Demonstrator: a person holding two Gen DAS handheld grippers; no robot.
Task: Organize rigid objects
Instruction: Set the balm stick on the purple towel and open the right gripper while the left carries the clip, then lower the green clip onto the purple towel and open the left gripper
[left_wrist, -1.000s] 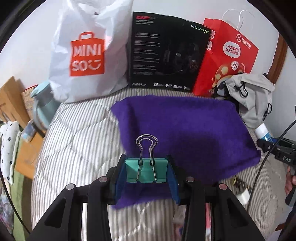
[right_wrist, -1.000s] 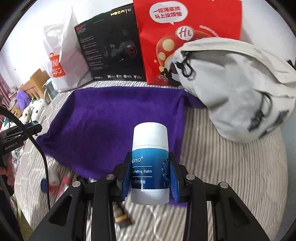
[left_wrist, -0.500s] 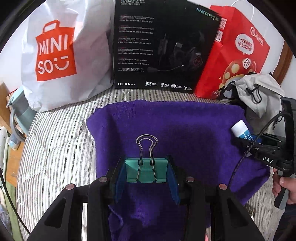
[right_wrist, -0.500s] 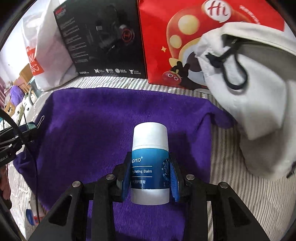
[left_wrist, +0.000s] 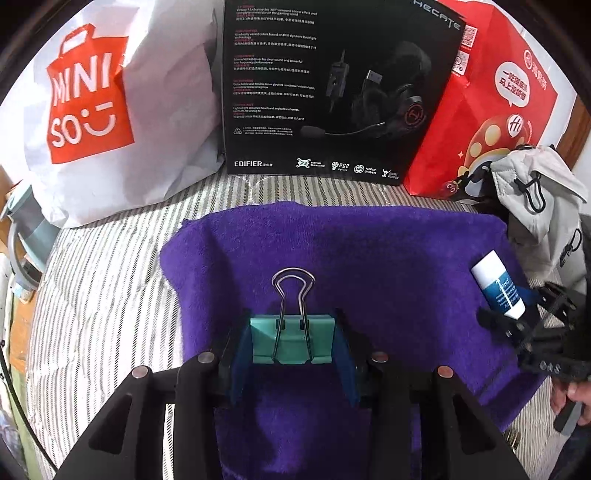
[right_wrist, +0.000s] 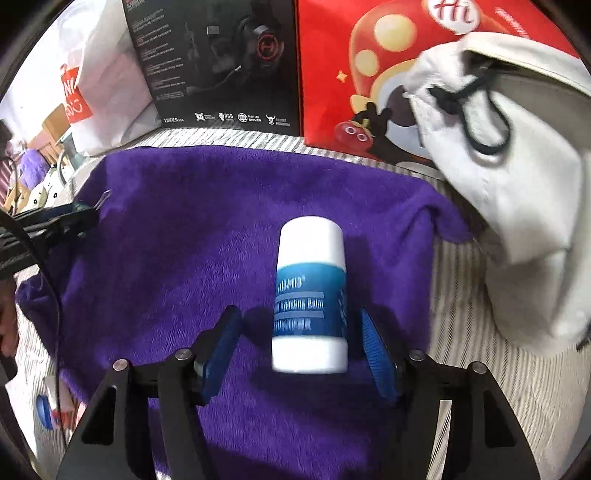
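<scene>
My left gripper (left_wrist: 291, 332) is shut on a teal binder clip (left_wrist: 291, 345), whose wire handles stick up, held over the near part of a purple towel (left_wrist: 369, 258). In the right wrist view my right gripper (right_wrist: 299, 332) stands open, its blue pads spread wide. A white and blue balm tube (right_wrist: 310, 280) sits blurred between them over the purple towel (right_wrist: 166, 251), with a clear gap on its left side. The left wrist view shows that tube (left_wrist: 496, 288) at the towel's right edge, in front of the right gripper (left_wrist: 517, 317). The left gripper (right_wrist: 83, 216) shows at the towel's left edge.
Along the back stand a white Miniso bag (left_wrist: 92, 110), a black headset box (left_wrist: 332, 92) and a red paper bag (left_wrist: 498, 110). A grey drawstring pouch (right_wrist: 517, 203) lies right of the towel. Striped bedding (left_wrist: 103, 295) surrounds it. Small items (right_wrist: 44, 410) lie near the front left.
My right gripper has opened and let go of the balm tube over the towel. Both grippers have moved forward over the towel; the left still holds the clip.
</scene>
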